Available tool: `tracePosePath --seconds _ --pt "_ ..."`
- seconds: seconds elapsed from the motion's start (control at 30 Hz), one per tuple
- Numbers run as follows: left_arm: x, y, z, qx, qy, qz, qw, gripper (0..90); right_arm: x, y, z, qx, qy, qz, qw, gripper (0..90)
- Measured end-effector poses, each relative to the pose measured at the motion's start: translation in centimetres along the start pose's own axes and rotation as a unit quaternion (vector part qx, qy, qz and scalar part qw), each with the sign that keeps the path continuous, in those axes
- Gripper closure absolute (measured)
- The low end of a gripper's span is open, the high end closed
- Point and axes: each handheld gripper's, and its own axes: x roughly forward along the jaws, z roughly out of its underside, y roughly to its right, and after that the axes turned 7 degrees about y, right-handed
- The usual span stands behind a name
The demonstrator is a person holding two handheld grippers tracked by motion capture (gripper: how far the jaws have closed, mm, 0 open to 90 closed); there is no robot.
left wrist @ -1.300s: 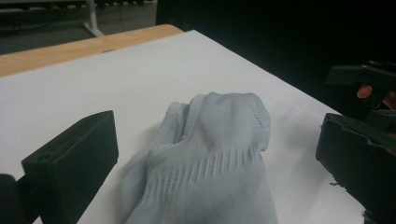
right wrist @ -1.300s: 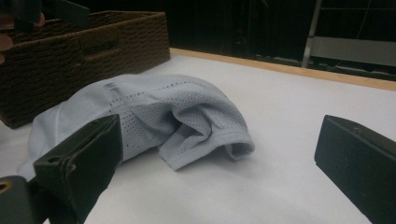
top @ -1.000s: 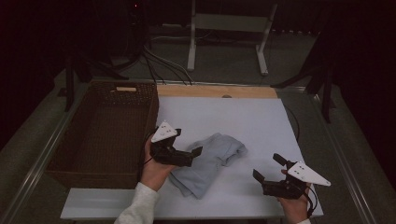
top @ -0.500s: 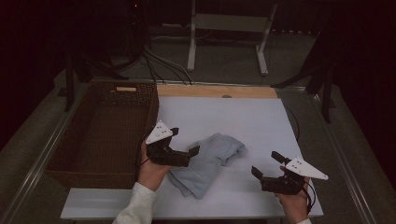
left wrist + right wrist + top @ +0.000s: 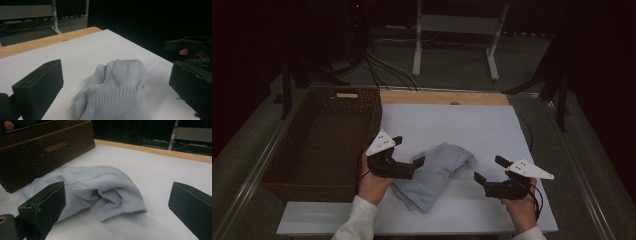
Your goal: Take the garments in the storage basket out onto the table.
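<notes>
Here, plain grey cloth [image 5: 434, 172]; basket [image 5: 319, 145] label [image 5: 347, 95] unreadable.

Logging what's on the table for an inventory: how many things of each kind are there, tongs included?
Light blue cloth: 1
Wicker basket: 1
Tongs: 2, the left tongs and the right tongs, both open
Total: 4

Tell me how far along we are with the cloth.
Early stage. Nothing looks done: the light blue cloth lies crumpled on the white table, and the wicker basket holds nothing. In hand: left gripper at the cloth's edge, right gripper beside it, both jaws open. Left: grasp and handle it.
</notes>
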Motion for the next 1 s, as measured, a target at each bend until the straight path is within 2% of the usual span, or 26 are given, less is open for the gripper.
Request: tracePosePath --seconds 0.47,1.0 --pt "-0.3 0.0 -0.2 0.0 0.001 -0.003 1.0 0.3 2.9 -1.7 -2.1 -0.019 -0.018 -0.03 0.9992 1.5" --pt "-0.4 -0.2 -0.1 -0.003 0.0 -0.005 1.0 0.3 6.4 -3.9 -2.3 -0.024 -0.045 -0.065 0.9966 1.5"
